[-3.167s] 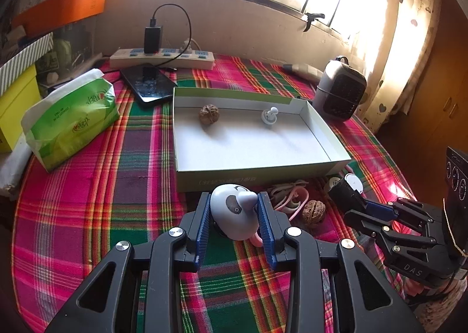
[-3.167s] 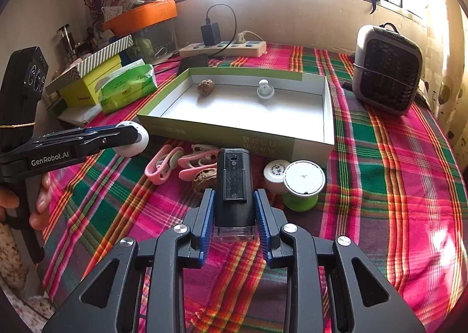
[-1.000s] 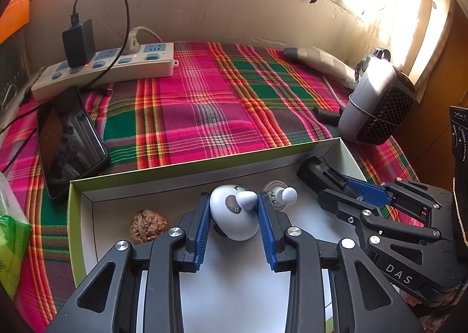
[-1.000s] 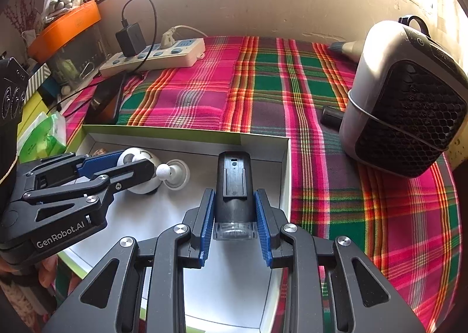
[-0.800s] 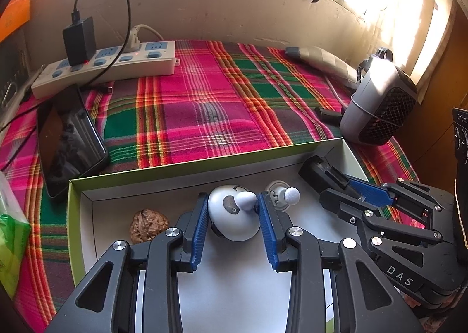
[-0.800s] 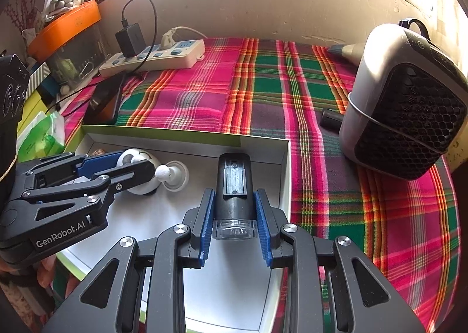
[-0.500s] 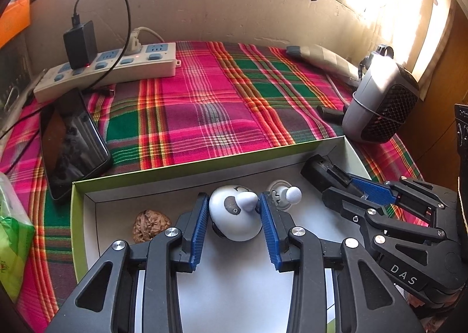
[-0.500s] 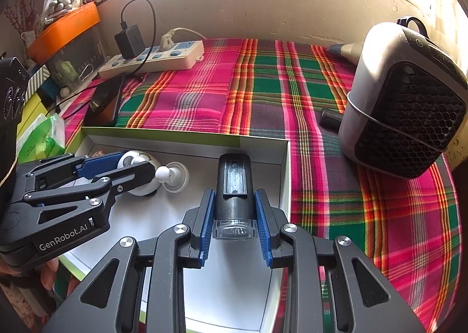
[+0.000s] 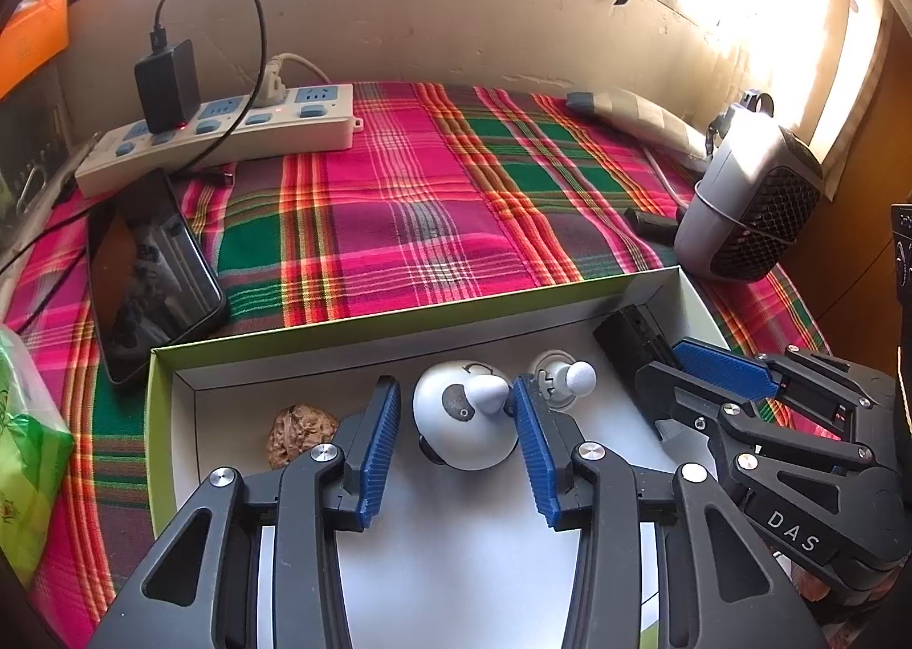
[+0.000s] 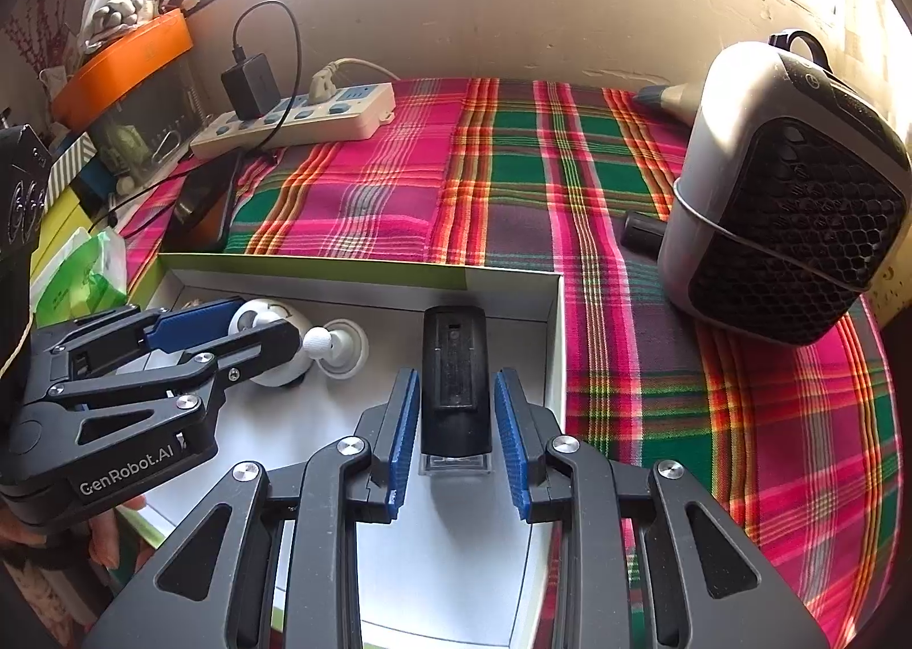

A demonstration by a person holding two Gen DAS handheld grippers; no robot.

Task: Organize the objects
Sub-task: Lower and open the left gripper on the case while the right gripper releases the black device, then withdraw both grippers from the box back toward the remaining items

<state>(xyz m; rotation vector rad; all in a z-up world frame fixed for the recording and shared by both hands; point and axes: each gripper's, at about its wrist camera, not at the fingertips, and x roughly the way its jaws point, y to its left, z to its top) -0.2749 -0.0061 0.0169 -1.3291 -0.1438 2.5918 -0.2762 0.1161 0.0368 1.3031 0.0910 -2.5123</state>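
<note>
A shallow white box with a green rim (image 9: 365, 327) lies on the plaid cloth. My left gripper (image 9: 456, 409) is open inside it, its pads standing apart on both sides of a white round toy (image 9: 461, 421) that rests on the box floor. A walnut (image 9: 299, 429) lies to its left and a small white knob piece (image 9: 564, 378) to its right. My right gripper (image 10: 456, 409) is open around a black rectangular device (image 10: 454, 381) lying in the box's far right corner (image 10: 556, 307), with gaps on both sides.
A grey heater (image 10: 786, 193) stands right of the box. A power strip with a charger (image 9: 222, 127) and a phone (image 9: 151, 261) lie at the back left. A green tissue pack (image 9: 28, 443) is at the left. Plaid cloth (image 9: 422, 204) stretches behind the box.
Both grippers have opened and let go: the white toy and the black device now rest on the box floor between spread pads. Earlier they were carried from the table front into the box.
</note>
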